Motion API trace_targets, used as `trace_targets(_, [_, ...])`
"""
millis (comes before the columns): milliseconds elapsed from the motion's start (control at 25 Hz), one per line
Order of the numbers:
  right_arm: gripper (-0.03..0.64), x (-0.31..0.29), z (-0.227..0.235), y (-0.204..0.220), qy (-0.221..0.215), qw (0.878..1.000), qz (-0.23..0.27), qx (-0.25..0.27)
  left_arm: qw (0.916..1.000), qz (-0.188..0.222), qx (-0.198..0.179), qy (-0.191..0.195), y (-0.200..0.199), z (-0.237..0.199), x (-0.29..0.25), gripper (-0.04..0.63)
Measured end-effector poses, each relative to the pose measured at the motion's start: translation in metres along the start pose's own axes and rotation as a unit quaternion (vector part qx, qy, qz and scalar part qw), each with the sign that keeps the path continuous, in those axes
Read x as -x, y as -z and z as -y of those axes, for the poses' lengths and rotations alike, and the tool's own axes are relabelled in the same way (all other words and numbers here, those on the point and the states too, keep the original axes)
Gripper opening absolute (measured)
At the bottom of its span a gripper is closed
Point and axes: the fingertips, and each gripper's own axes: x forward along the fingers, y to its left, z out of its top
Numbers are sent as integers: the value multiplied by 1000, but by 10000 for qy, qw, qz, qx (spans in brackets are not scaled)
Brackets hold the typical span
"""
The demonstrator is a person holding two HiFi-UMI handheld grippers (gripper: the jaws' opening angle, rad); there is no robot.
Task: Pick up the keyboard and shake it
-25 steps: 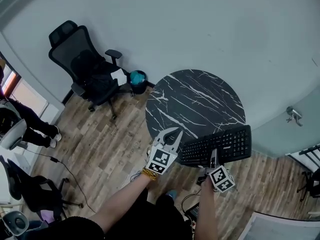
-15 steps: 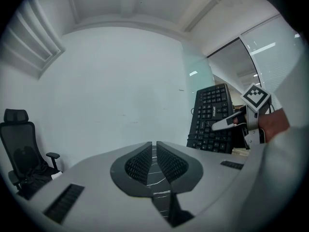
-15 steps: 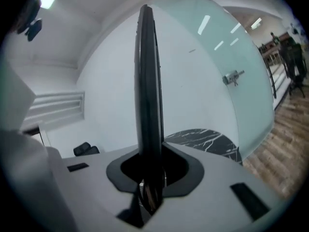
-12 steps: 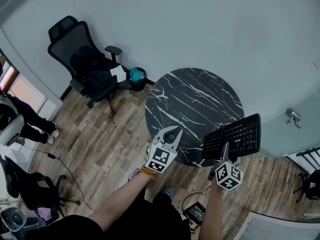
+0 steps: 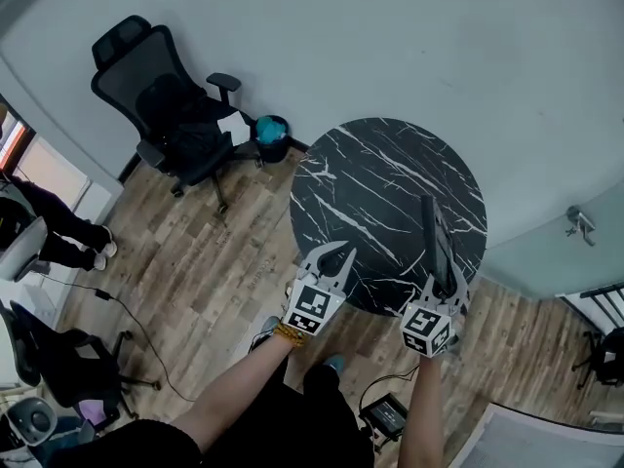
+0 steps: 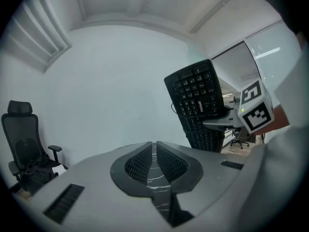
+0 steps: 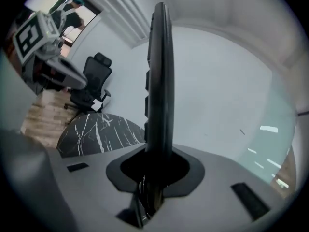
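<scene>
The black keyboard [image 5: 436, 244] hangs in the air over the near right rim of the round black marble table [image 5: 370, 183], turned on its edge so I see only its thin side. My right gripper [image 5: 444, 287] is shut on its near end. In the right gripper view the keyboard [image 7: 159, 76] rises straight up out of the jaws of the right gripper [image 7: 156, 154]. My left gripper [image 5: 332, 253] hovers at the table's near left rim, shut and empty. In the left gripper view the left gripper [image 6: 155, 146] faces the wall, with the key face of the keyboard [image 6: 198, 103] to its right.
A black office chair [image 5: 166, 120] stands at the far left by the wall, with a small bin [image 5: 270, 136] with a teal top beside it. A person [image 5: 44, 227] is at the left edge. A cable and a small device [image 5: 383, 415] lie on the wood floor.
The right gripper has lifted the keyboard off the table and rolled it from lying flat to standing on edge. The left gripper has hardly moved.
</scene>
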Motion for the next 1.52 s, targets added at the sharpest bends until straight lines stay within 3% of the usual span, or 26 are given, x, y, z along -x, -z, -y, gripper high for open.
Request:
trace_targets(240, [81, -6, -76, 34, -366, 9882, -495, 1403, 9998, -110, 17, -163, 16, -19, 16, 37])
trace_targets(440, [83, 0, -121, 49, -918, 9816, -638, 1546, 9996, -168, 19, -228, 23, -30, 23, 37])
trace_targets(680, [83, 2, -96, 19, -961, 9930, -491, 483, 9998, -80, -82, -187, 11, -29, 22, 37])
trace_targets(800, [80, 3, -66, 1, -915, 9932, -322, -651, 9998, -9, -156, -106, 0, -23, 18, 37])
trace_targets(880, [80, 5, -45, -6, -938, 9816, -155, -1658, 9998, 33, -213, -46, -7, -17, 13, 37])
trace_targets(960, [80, 7, -26, -3, -974, 9531, -6, -2867, 9997, 39, -224, 11, -11, -11, 10, 37])
trace_targets(1000, [79, 8, -18, 1, -1000, 9309, 58, -3512, 9998, 28, -213, 47, -11, -8, 9, 37])
trace_targets(1080, [78, 12, -10, 10, -1084, 8735, 232, -4741, 9998, -12, -162, 137, -9, -2, 9, 37])
trace_targets(1200, [77, 19, -7, 23, -1204, 7760, 583, -6164, 9997, -85, -82, 227, -4, 3, 11, 37])
trace_targets(1280, [77, 23, -10, 34, -1160, 7151, 765, -6851, 9996, -149, -8, 257, 2, 5, 13, 37])
trace_targets(1440, [77, 28, -24, 52, -1103, 6103, 1012, -7779, 9984, -342, 350, 295, 24, 4, 17, 37])
trace_targets(1520, [77, 30, -30, 60, -1024, 5715, 1041, -8075, 9972, -448, 498, 328, 34, 5, 19, 37])
